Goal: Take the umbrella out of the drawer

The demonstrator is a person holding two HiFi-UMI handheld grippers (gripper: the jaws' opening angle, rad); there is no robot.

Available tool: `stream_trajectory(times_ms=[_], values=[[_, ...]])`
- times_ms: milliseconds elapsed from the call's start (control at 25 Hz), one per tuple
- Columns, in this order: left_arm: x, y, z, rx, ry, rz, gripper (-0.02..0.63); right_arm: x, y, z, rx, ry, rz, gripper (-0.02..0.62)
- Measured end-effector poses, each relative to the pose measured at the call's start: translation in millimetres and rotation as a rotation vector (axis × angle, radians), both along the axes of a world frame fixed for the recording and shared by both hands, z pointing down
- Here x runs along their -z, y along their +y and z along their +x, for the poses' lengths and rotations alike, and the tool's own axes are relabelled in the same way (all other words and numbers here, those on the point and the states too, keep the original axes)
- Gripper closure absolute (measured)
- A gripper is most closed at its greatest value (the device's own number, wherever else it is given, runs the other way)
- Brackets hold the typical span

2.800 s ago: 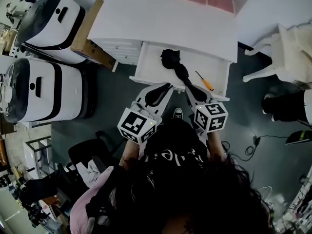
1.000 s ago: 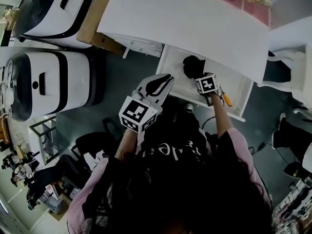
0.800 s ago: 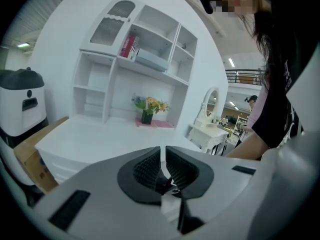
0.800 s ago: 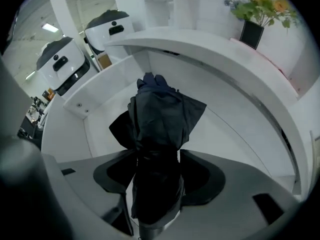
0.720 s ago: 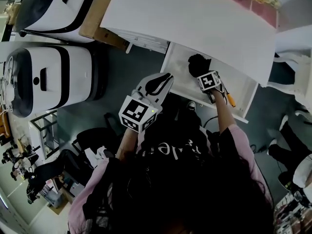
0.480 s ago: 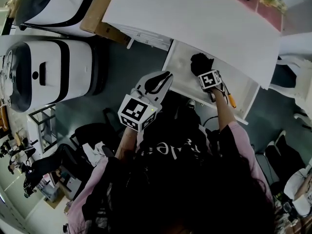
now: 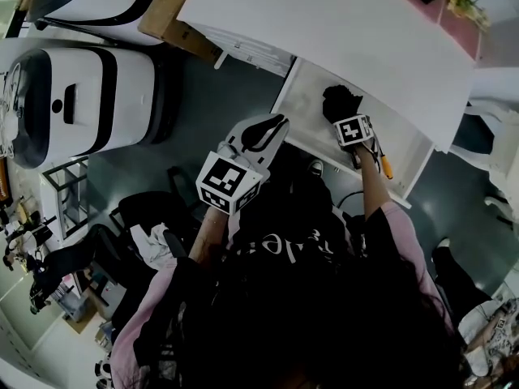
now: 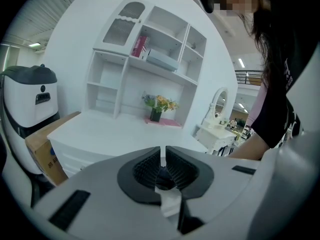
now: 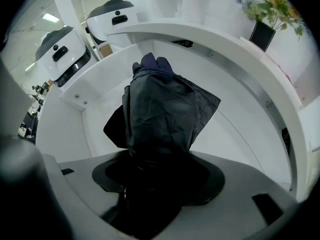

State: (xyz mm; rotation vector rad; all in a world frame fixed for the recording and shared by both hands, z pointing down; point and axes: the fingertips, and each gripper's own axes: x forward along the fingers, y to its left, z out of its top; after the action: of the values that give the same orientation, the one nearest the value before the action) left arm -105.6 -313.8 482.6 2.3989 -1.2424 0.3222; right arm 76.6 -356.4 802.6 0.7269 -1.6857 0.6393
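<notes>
Down from its place in front of the drawer, the right tool (image 7: pixel 350 124) now stands inside it, and the head view has swung so that the white bench (image 7: pixel 324 23) lies toward 1 o'clock. Under the bench's edge the white drawer (image 7: pixel 306 108) is pulled open. It holds a folded black umbrella (image 9: pixel 165 104) at its 10 o'clock end and an orange-handled screwdriver (image 7: pixel 384 167) toward 4 o'clock of that. Pointing steeply down, the right tool has just been opening its jaws, which stand wide with the umbrella between them. At 8 o'clock of the drawer the left tool (image 8: pixel 163 159) hangs outside it, jaws together on nothing. White lettering on the person's black shirt (image 7: pixel 284 254) is partly hidden and unreadable.
</notes>
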Motion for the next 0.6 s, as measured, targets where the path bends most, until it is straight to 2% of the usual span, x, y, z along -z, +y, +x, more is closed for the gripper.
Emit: stream_trajectory(times_ms=[320, 480, 600], values=[[11, 6, 12, -0.001, 0.004, 0.033, 0.565, 60, 1, -3, 0.082, -0.043, 0.071, 0.318], [18, 14, 25, -0.014, 0.007, 0.047, 0.565, 100, 9, 6, 0.015, -0.088, 0.116, 0.318], [21, 23, 32, -0.022, 0.006, 0.051, 0.565, 136, 17, 7, -0.038, -0.161, 0.165, 0.318]])
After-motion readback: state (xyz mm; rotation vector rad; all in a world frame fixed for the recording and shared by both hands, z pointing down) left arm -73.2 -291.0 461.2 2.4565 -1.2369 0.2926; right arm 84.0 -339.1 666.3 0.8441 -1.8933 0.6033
